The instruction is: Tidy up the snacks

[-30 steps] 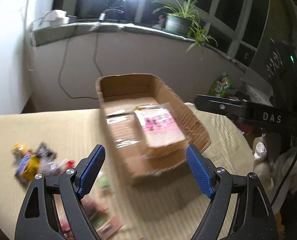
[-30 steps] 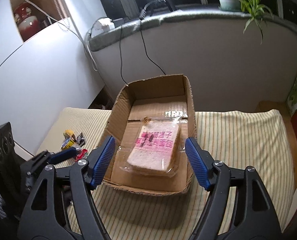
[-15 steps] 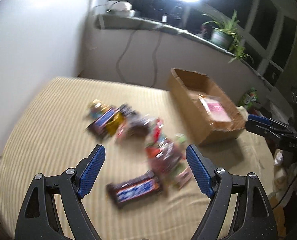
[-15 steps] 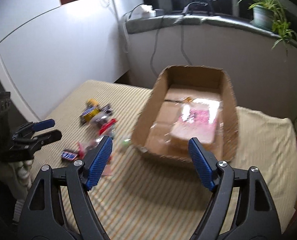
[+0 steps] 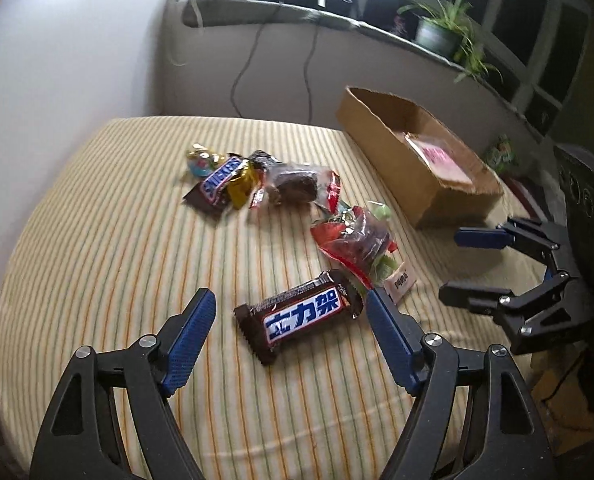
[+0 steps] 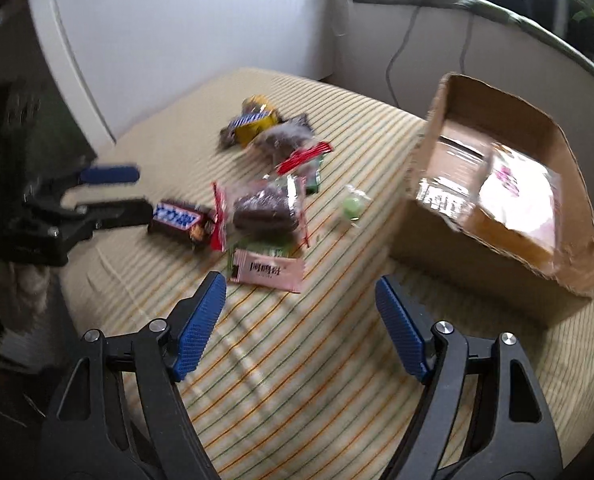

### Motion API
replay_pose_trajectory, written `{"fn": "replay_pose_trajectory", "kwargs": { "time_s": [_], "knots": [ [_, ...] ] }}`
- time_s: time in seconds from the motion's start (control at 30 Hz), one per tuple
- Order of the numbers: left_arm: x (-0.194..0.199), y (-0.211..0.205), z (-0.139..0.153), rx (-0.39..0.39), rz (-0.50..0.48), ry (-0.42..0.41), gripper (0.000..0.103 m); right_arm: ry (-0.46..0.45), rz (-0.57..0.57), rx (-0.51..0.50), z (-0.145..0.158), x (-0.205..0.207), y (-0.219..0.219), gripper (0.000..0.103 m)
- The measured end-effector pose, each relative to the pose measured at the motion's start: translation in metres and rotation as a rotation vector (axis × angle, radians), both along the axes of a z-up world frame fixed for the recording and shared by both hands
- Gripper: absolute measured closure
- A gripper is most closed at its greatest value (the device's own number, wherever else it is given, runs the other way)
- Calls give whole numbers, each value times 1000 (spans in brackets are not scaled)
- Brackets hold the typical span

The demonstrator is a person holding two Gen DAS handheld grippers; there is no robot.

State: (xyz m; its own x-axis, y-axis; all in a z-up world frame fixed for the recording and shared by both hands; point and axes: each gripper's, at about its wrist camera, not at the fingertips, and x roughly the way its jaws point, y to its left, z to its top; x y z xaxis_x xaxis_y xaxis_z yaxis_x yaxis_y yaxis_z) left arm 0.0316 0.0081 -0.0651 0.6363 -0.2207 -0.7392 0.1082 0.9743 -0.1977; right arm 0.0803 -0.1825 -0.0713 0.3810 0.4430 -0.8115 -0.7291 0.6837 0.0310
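1. Both views have swung from the cardboard box [image 5: 417, 168] to loose snacks on the striped cloth [image 5: 109, 240].
2. Box, right edge: holds bagged bread [image 6: 521, 200].
3. Left gripper [image 5: 291, 316]: jaws just narrowed, wide, straddling Snickers bar [image 5: 303, 314], not gripping.
4. Right gripper [image 6: 301, 308]: wide, empty, near pink sachet [image 6: 269, 270].

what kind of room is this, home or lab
Most likely a home, perhaps a sunroom or bedroom corner: a potted plant sits on a window ledge, and loose snacks lie on a striped cloth beside a cardboard box.
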Motion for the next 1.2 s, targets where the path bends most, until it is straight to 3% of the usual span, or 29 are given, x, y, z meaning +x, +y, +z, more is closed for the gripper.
{"fn": "replay_pose_trajectory", "kwargs": {
  "time_s": [0.1,0.27,0.33,0.63,0.93,1.2],
  "knots": [
    [9,1,-2,-18,-36,16,26,0,52,-12,-3,2,7,30],
    [23,8,-8,-76,-58,54,30,91,94,17,-13,20,16,49],
    [26,9,-11,-80,-67,69,32,120,107,25,-18,25,21,51],
    [33,9,-22,-107,-114,128,37,149,166,43,-21,35,40,52],
    [18,-3,-24,-39,-174,145,41,197,215,-6,-29,27,36,52],
    [21,-13,-26,-8,-190,140,52,194,258,-48,-29,14,31,52]
  ]
}}
